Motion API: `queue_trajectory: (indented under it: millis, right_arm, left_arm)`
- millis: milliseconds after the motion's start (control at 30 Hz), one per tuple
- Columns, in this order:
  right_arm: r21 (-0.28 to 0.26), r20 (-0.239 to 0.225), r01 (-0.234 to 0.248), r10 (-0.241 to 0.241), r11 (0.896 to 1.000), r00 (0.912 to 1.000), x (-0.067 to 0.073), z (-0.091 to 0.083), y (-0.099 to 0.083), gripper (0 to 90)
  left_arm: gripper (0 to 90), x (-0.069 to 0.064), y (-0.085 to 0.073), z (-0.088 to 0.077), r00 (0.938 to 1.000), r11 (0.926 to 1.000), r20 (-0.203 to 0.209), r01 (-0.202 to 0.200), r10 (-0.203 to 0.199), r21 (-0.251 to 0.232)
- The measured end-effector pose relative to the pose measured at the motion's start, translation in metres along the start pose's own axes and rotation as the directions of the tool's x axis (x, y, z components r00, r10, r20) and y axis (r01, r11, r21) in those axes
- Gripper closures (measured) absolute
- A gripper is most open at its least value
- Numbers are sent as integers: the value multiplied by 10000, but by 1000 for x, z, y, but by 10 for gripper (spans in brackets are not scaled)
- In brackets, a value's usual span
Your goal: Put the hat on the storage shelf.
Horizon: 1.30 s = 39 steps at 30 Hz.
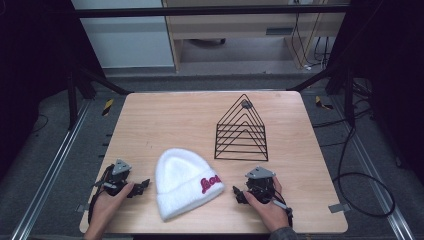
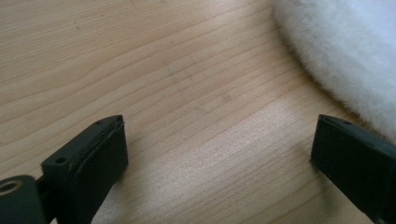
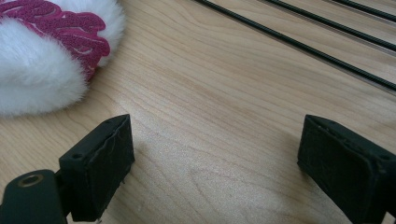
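At the near edge of the light wooden table (image 1: pixel 150 120), the person's two hands held the grippers low over the boards, one on each side of a fluffy white knitted beanie with a red embroidered word on its cuff (image 1: pixel 182 180). The left gripper (image 1: pixel 142 185) sat just beside the hat's left side, its jaws spread wide with only bare wood (image 2: pixel 187 93) between them and the white fur (image 2: pixel 345 60) near the right jaw. The right gripper (image 1: pixel 236 192) sat near the cuff end, its jaws likewise parted around nothing; in its own view the red lettering (image 3: pixel 60 28) lay ahead to the left.

Farther back, right of centre, a black wire rack made of nested triangular frames (image 1: pixel 242 131) stood upright with nothing in its slots; its base wires (image 3: pixel 299 44) crossed the right gripper view. The far left part of the table lay bare, with open boards between hat and rack.
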State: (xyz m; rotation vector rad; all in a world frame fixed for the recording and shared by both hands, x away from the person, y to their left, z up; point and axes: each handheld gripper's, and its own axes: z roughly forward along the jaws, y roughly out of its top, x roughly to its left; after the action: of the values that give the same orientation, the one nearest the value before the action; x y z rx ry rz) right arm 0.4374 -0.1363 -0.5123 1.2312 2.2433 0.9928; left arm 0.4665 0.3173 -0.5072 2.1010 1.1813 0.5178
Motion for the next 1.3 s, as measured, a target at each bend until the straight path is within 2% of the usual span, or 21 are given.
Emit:
queue_trajectory:
  millis: [67,133,200,367,467,533,567,600,667,733,767,867,933,1000,1033,1067,1100,1200,1300]
  right_arm:
    - [5,-34,-10,10,10000,10000,0,0,0,106]
    - [1,-50,35,-35,10000,10000,-1,0,0,106]
    - [4,-50,40,-40,10000,10000,-1,0,0,106]
    - [11,-49,9,-9,10000,10000,-1,0,1,106]
    - [40,9,45,-45,10000,10000,-1,1,2,130]
    - [162,-119,-71,73,9998,9999,-2,-2,5,203]
    - [78,-134,-112,113,9999,9998,-2,-4,7,212]
    - [-236,-278,-11,5,9997,9996,-2,-10,12,259]
    - [-375,-317,12,-24,9993,9995,-1,-14,17,275]
    - [-454,-363,87,-103,9989,9993,-1,-16,20,288]
    - [-560,-346,228,-247,9982,9991,-1,-19,28,335]
    - [-744,-433,299,-332,9968,9985,2,-22,37,371]
    - [-976,-734,471,-543,9941,9958,7,-24,46,410]
    - [-1020,-831,515,-601,9934,9947,8,-24,47,418]
    - [-998,-902,557,-647,9935,9938,9,-24,49,431]
    - [-1009,-969,606,-704,9931,9928,11,-24,50,448]
    - [-980,-981,598,-695,9934,9927,11,-24,50,448]
    - [-975,-1028,631,-731,9932,9920,13,-24,50,452]
    - [-845,-1103,704,-795,9939,9907,18,-23,48,444]
  left_arm:
    - [34,2,6,-1,9997,9994,212,119,-126,313]
    - [75,4,15,-6,9983,9992,483,330,-341,228]
    - [76,3,25,-12,9982,9995,524,299,-302,66]
    - [83,-5,58,-21,9965,9997,812,-160,173,-167]
    - [111,-11,74,-21,9920,9989,1199,-374,404,-267]
    - [114,-17,87,-20,9859,9978,1538,-638,657,-176]
    - [118,-18,91,-19,9836,9976,1668,-670,689,-171]
    - [148,-20,95,-18,9827,9970,1680,-760,776,-160]
    - [156,-20,101,-15,9825,9960,1638,-897,884,9]
    - [163,-19,106,-9,9821,9958,1677,-899,853,198]
    - [174,-17,108,-6,9823,9955,1684,-889,823,321]
    - [187,-14,114,5,9848,9963,1643,-661,562,554]
    - [213,-17,116,12,9844,9938,1625,-807,675,762]
    - [231,-20,119,19,9838,9918,1589,-969,827,836]
    - [247,-22,121,22,9837,9922,1632,-900,750,868]
    - [293,-25,122,28,9831,9906,1663,-941,768,988]
    - [302,-25,122,28,9831,9906,1663,-941,768,988]
    - [327,-27,119,35,9829,9846,1594,-1135,917,1330]
    - [348,-28,112,38,9813,9851,1730,-1085,846,1336]
